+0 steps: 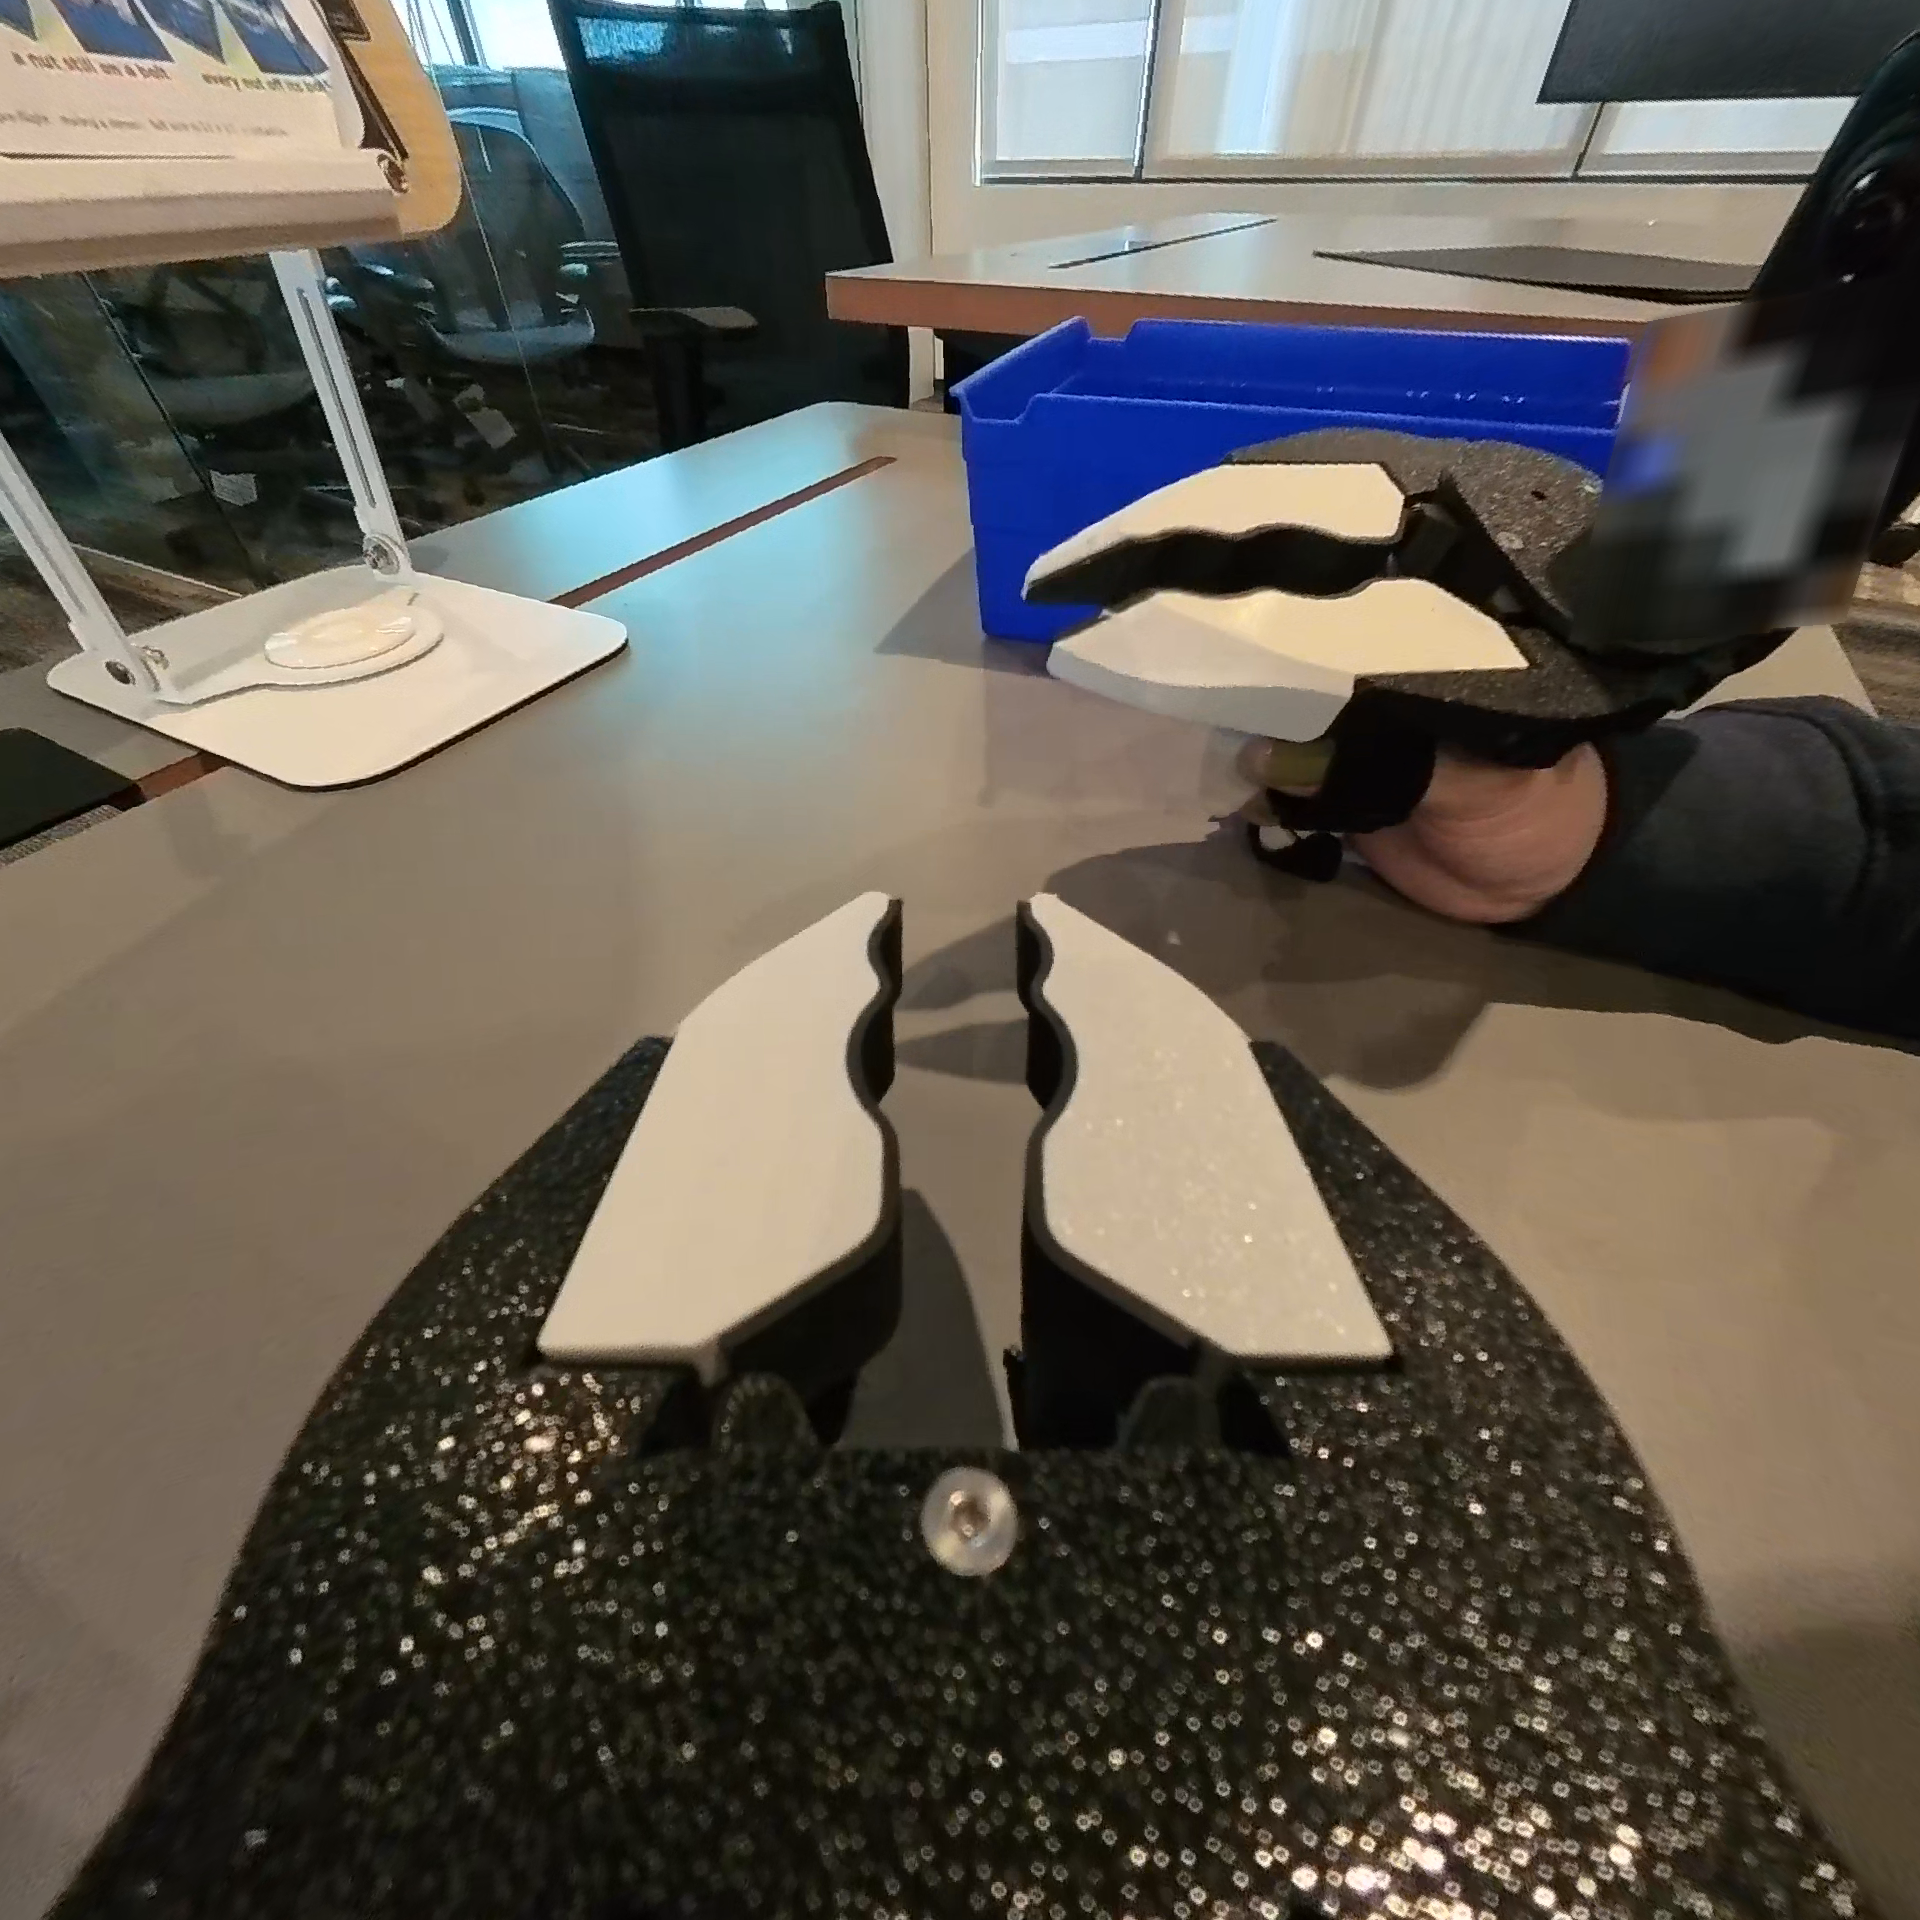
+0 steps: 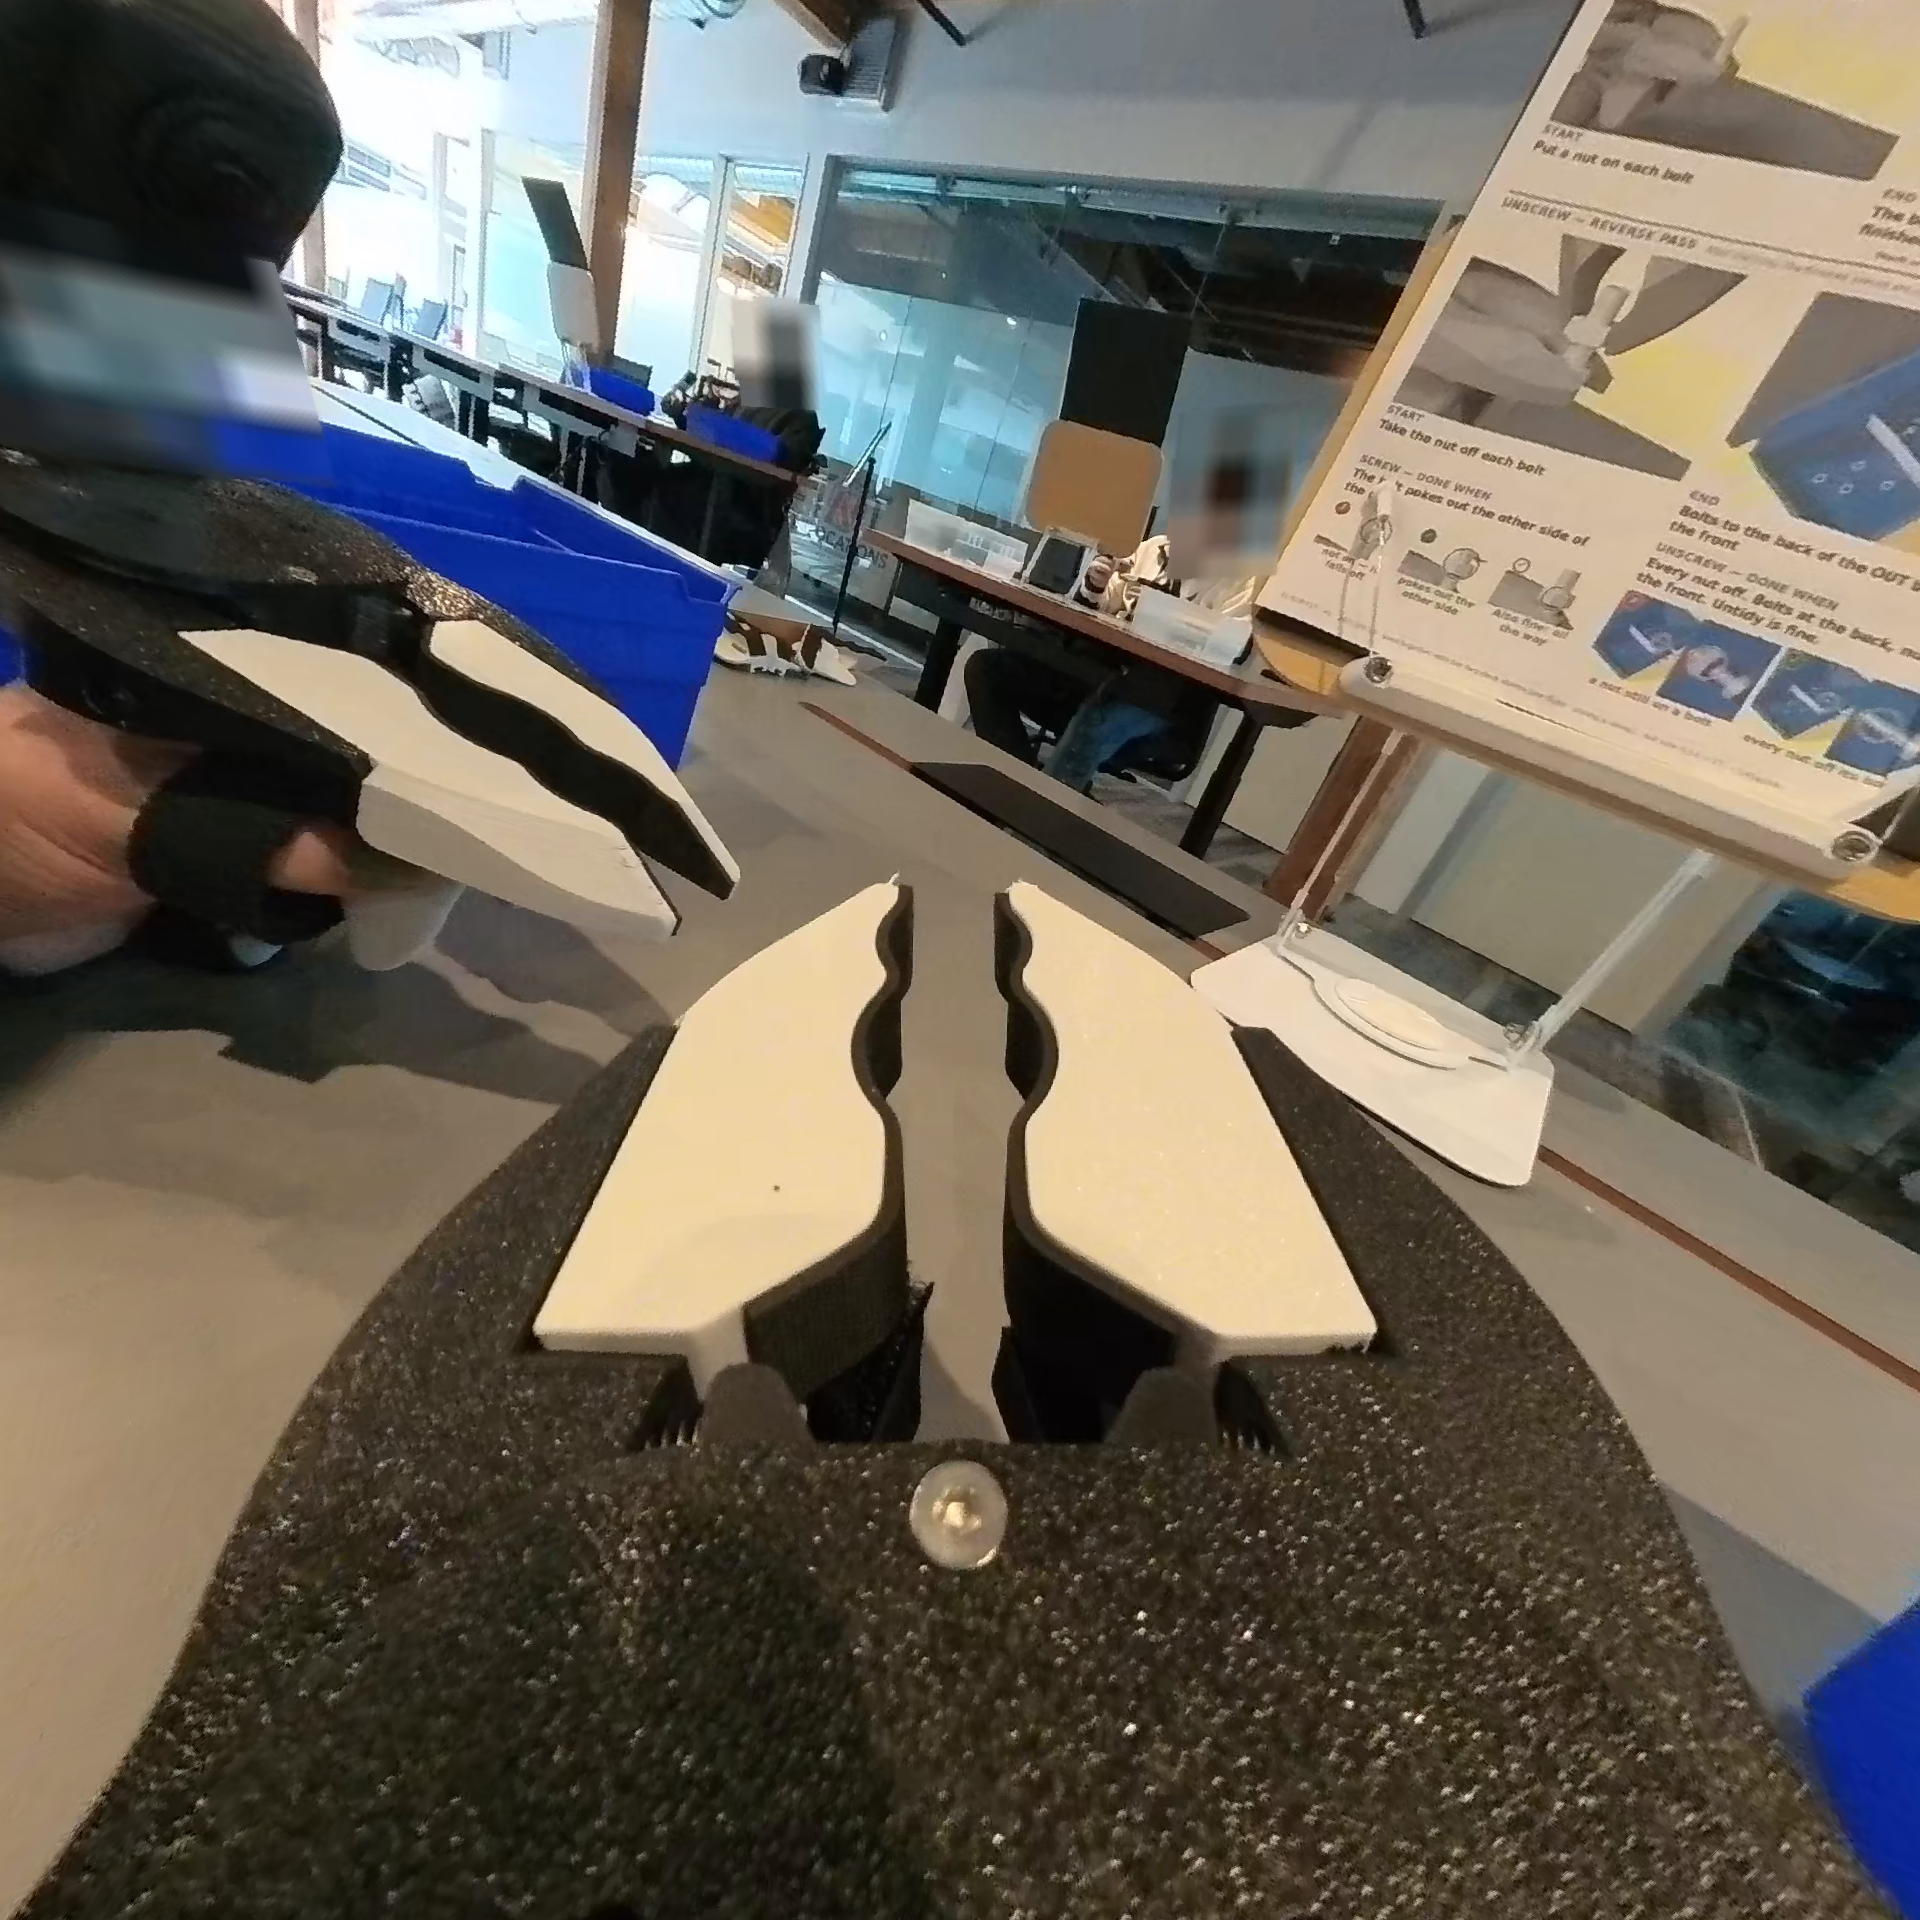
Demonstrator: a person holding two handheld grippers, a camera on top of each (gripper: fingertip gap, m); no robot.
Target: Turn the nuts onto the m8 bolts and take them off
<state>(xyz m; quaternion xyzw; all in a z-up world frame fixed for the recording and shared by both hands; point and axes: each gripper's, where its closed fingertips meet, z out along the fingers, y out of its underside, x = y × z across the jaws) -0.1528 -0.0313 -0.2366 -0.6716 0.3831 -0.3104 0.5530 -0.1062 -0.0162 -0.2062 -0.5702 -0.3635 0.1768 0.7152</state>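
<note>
Nuts and bolts cannot be seen anywhere; if they are inside the blue bin, its walls hide them. That bin sits on the grey tabletop, just behind the right gripper.

Both grippers are low over the tabletop, close together, and each one has nothing in it. The left gripper has its two white fingers a little apart, with bare tabletop showing between them. The right gripper has its fingers a bit closer together, with a small gap at the tips. A hand holds it and rests on the tabletop.

Off to the side stands a white stand with a picture sheet on it.
</note>
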